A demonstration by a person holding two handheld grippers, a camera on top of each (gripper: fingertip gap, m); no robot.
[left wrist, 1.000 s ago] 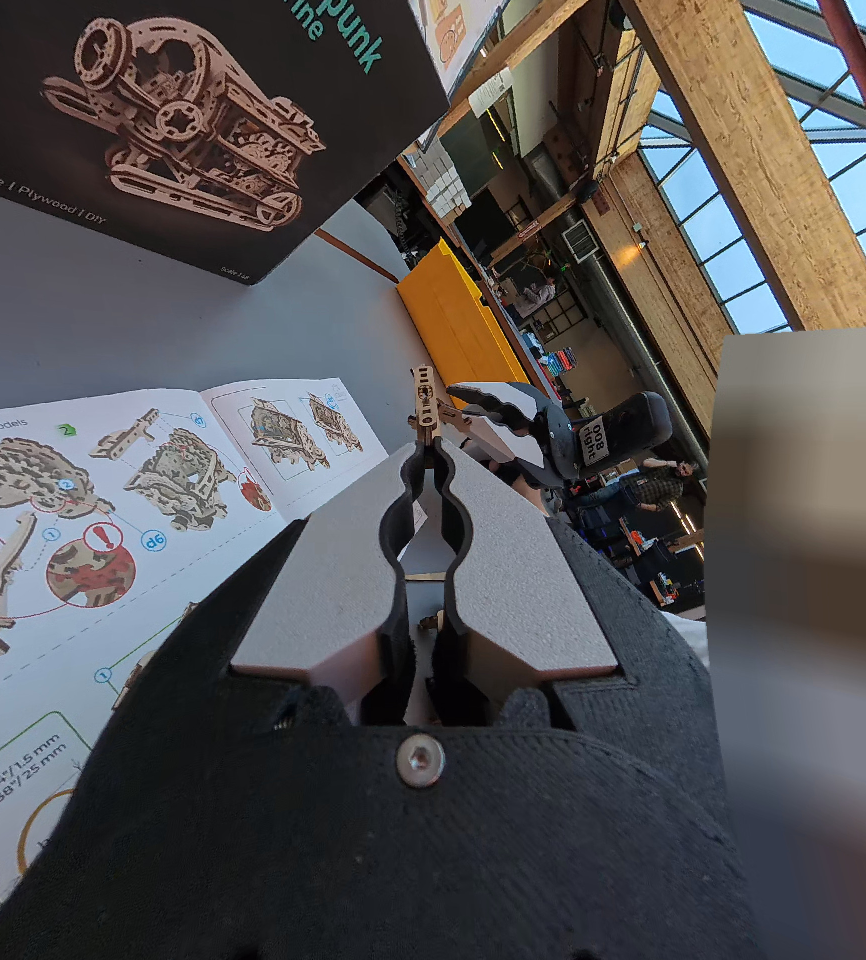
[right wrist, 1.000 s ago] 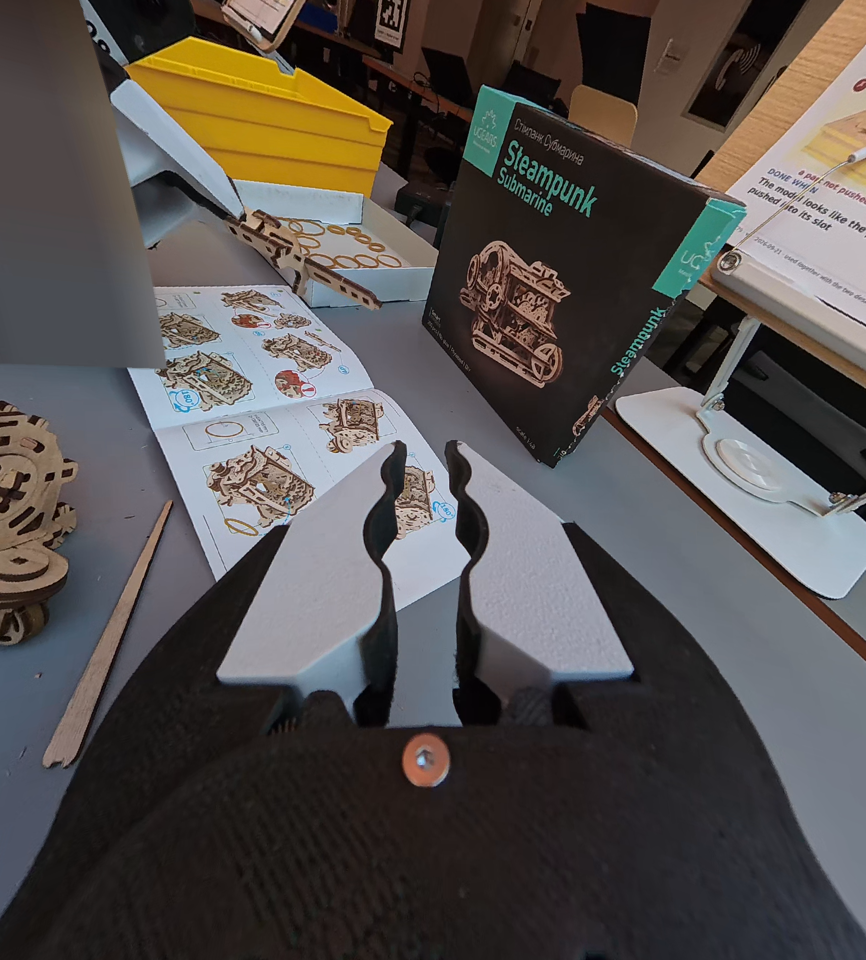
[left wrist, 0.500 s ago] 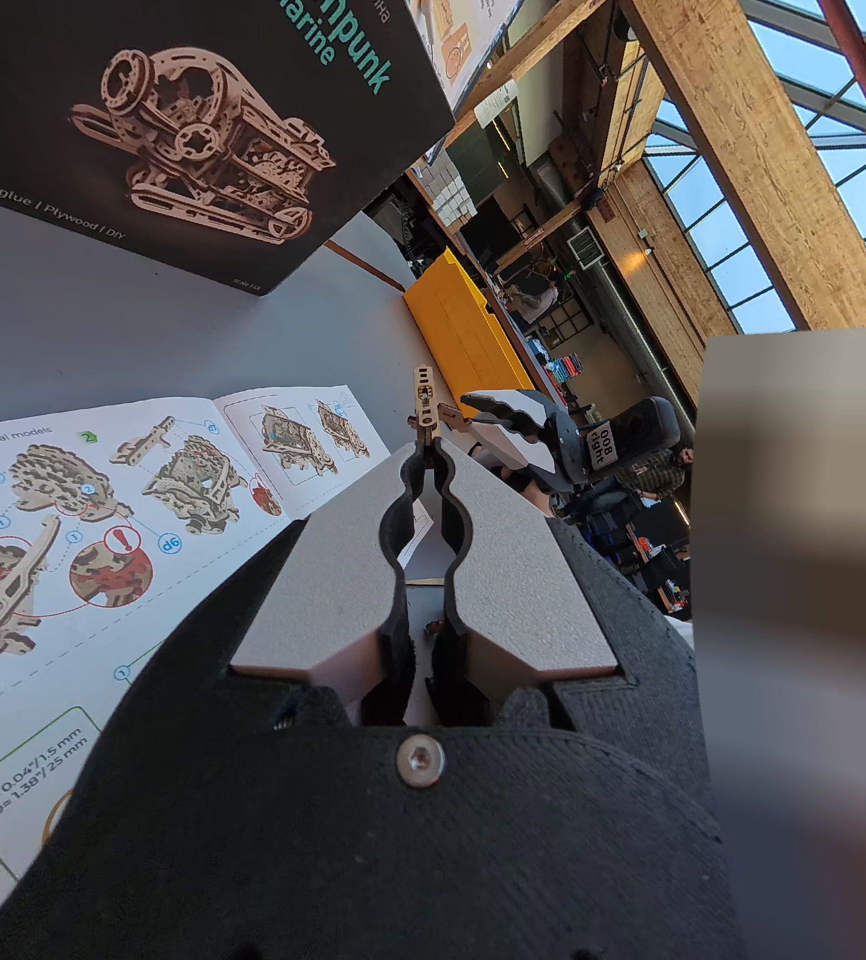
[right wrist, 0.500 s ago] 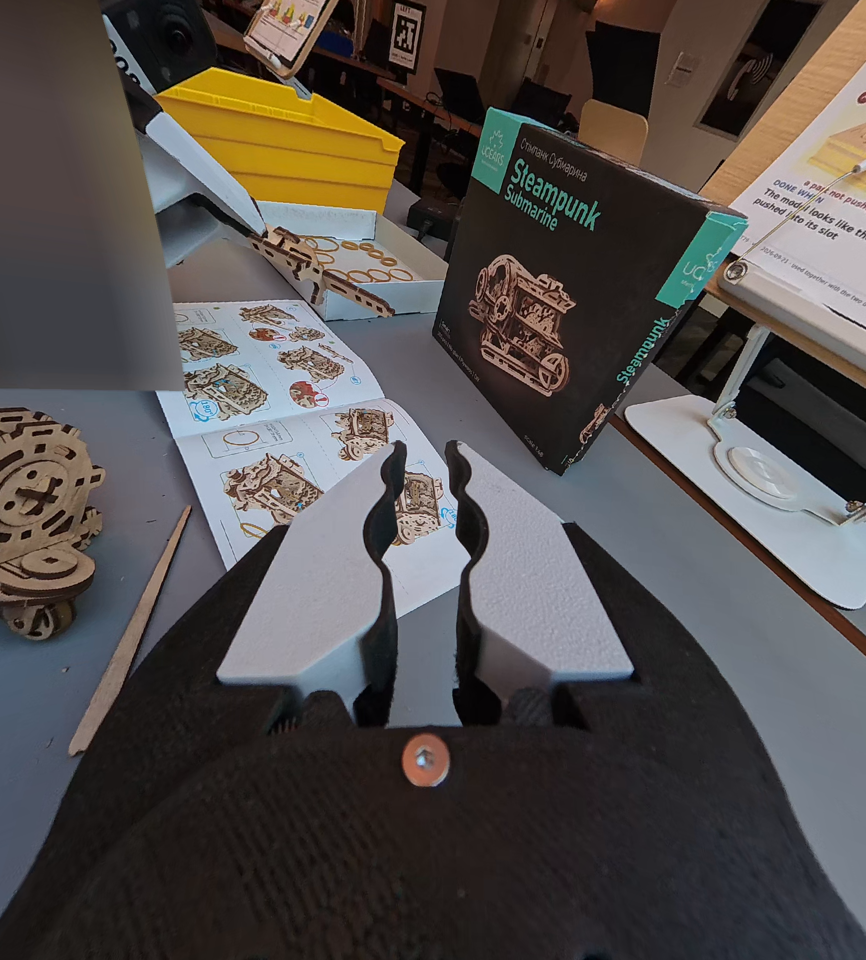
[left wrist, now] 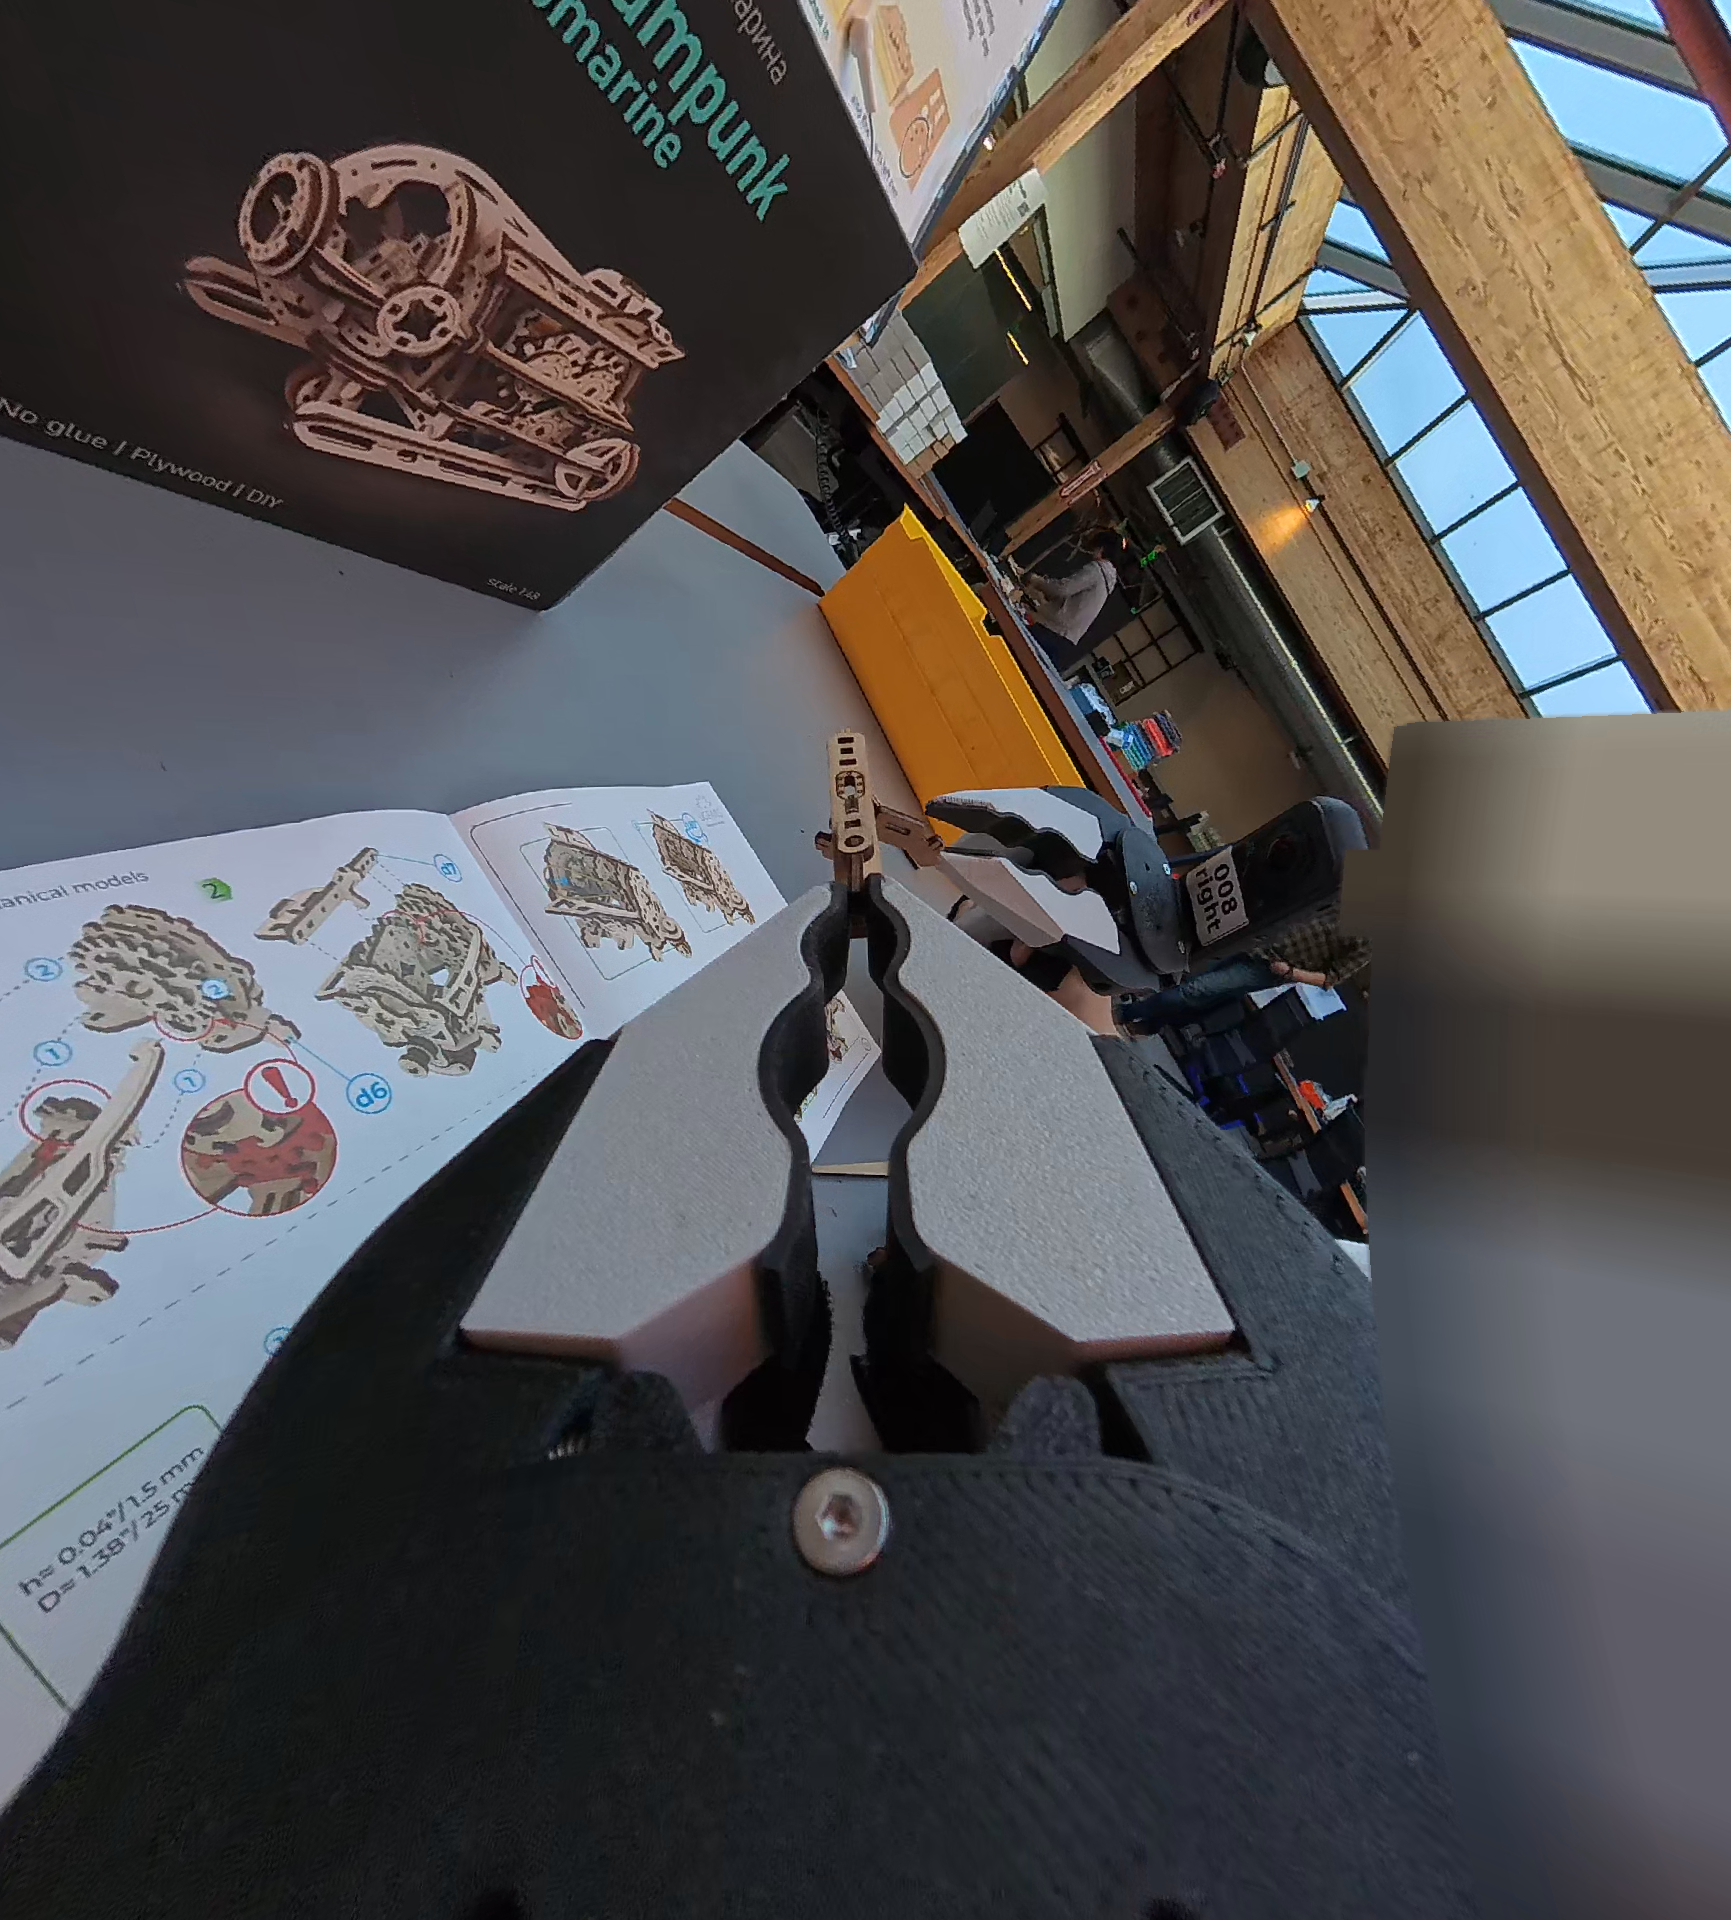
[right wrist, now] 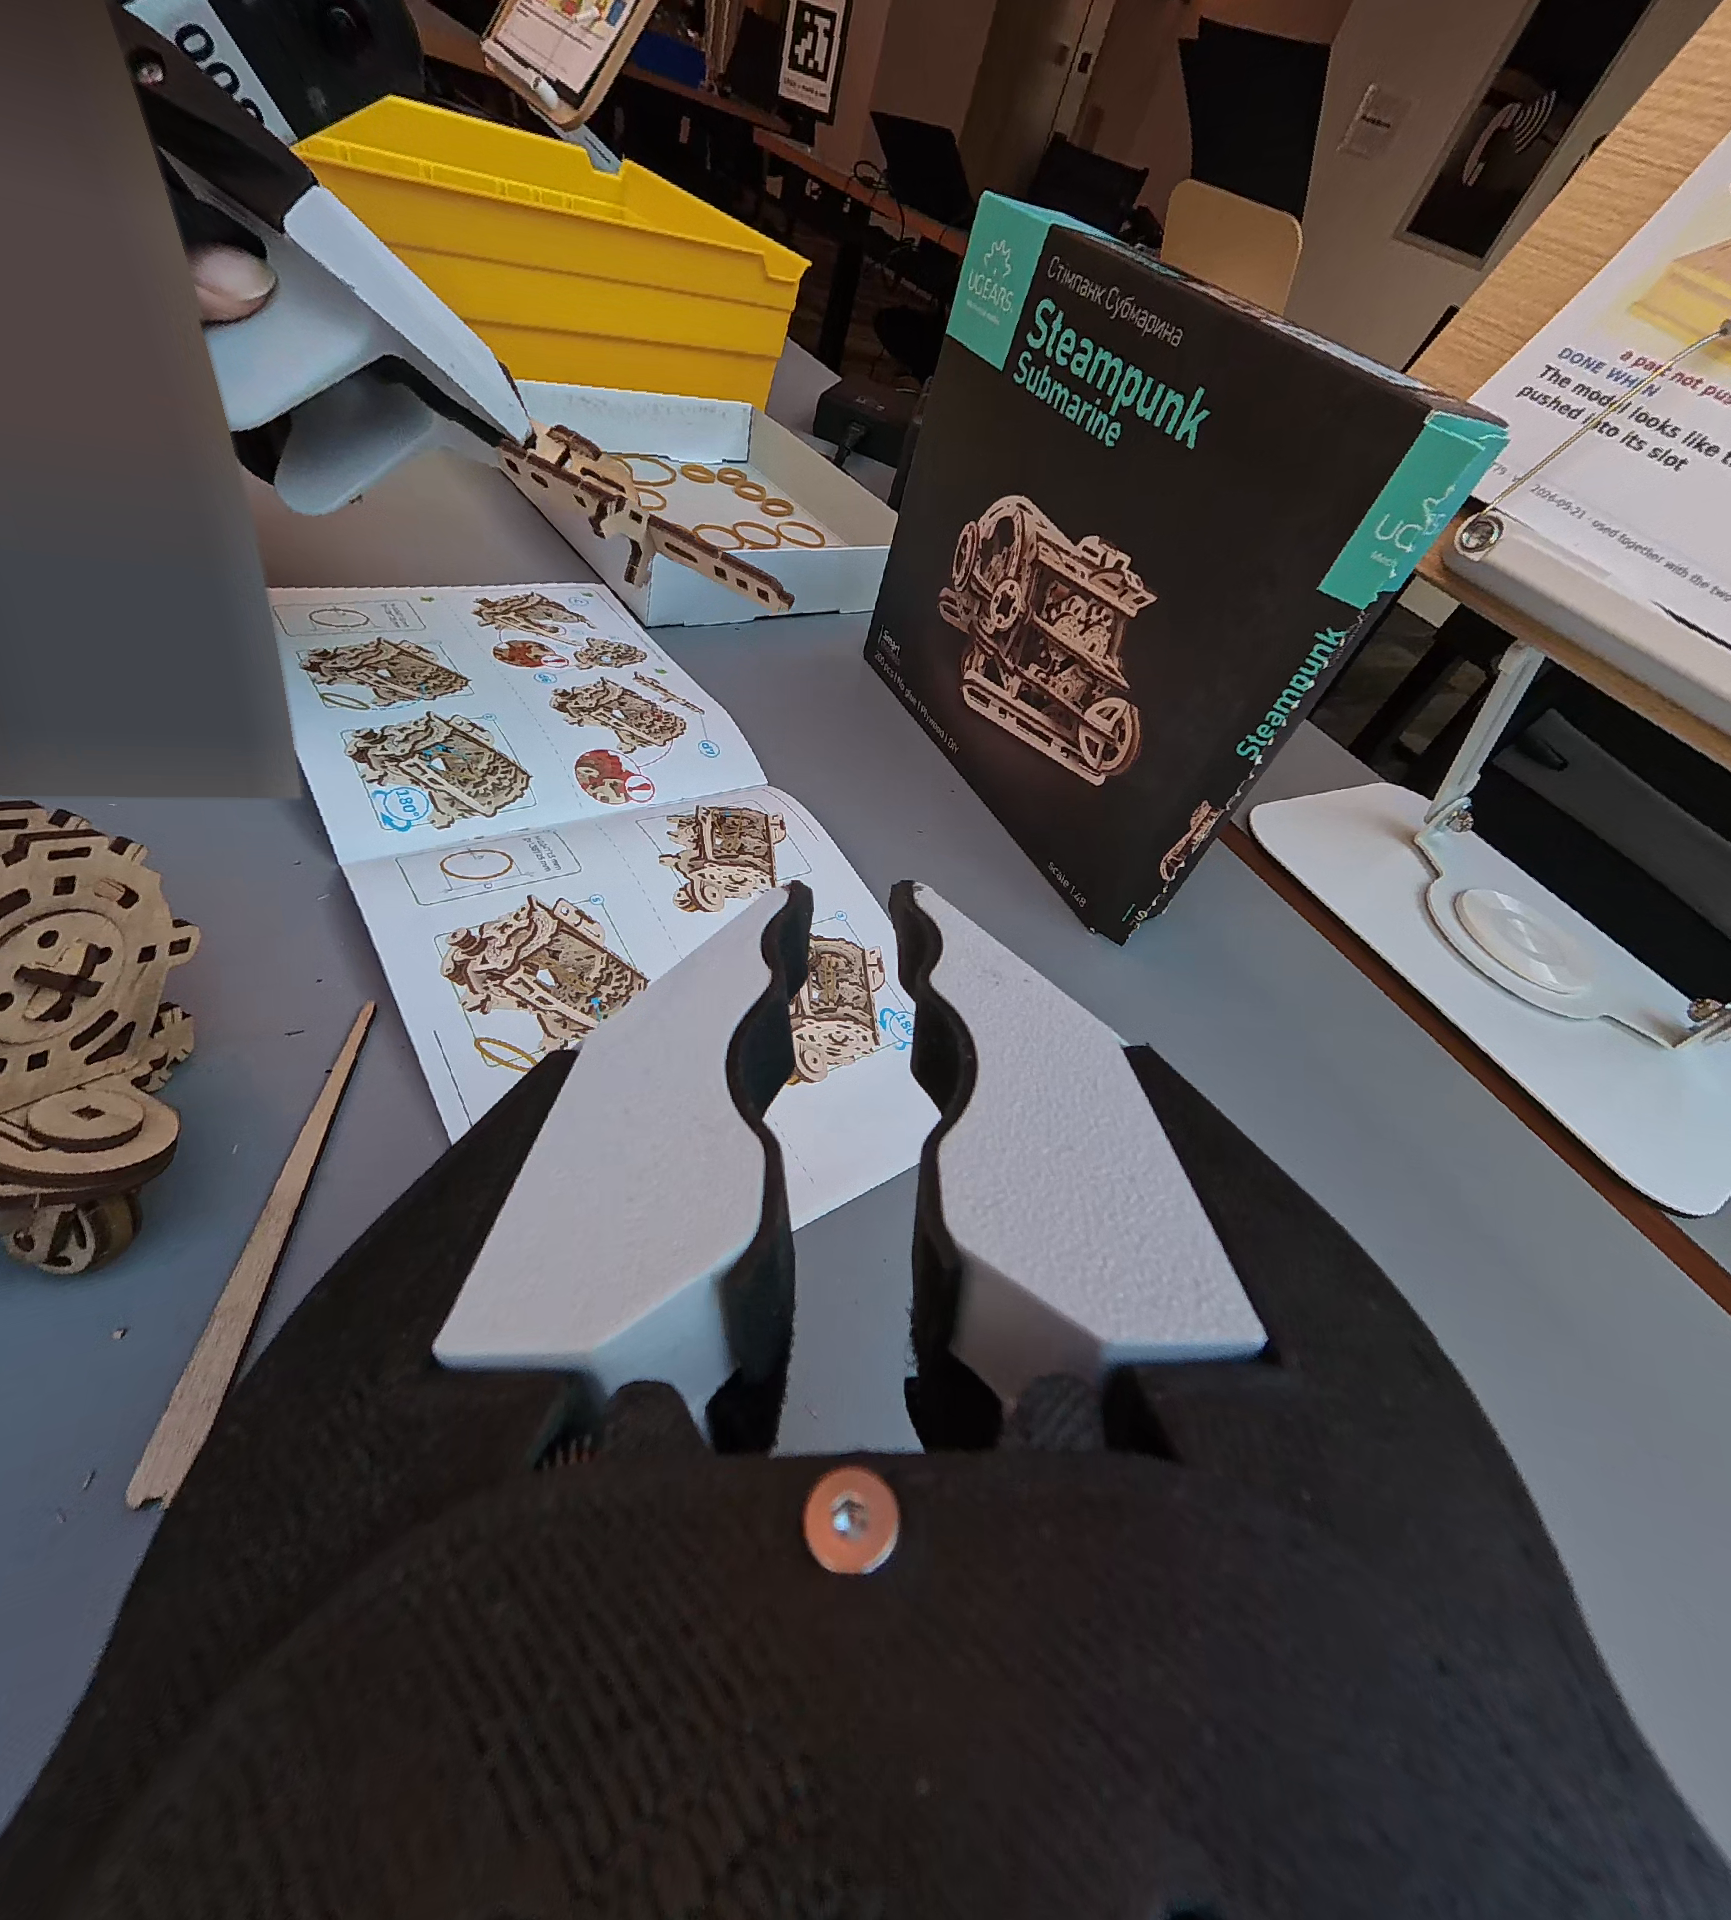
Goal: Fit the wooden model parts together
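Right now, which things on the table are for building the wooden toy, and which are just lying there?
For the job:
long notched wooden strip pinched in the left gripper
round half-built wooden model
open right gripper
open picture instruction booklet

Just lying about:
black model box
yellow plastic bin
thin wooden stick
white stand base
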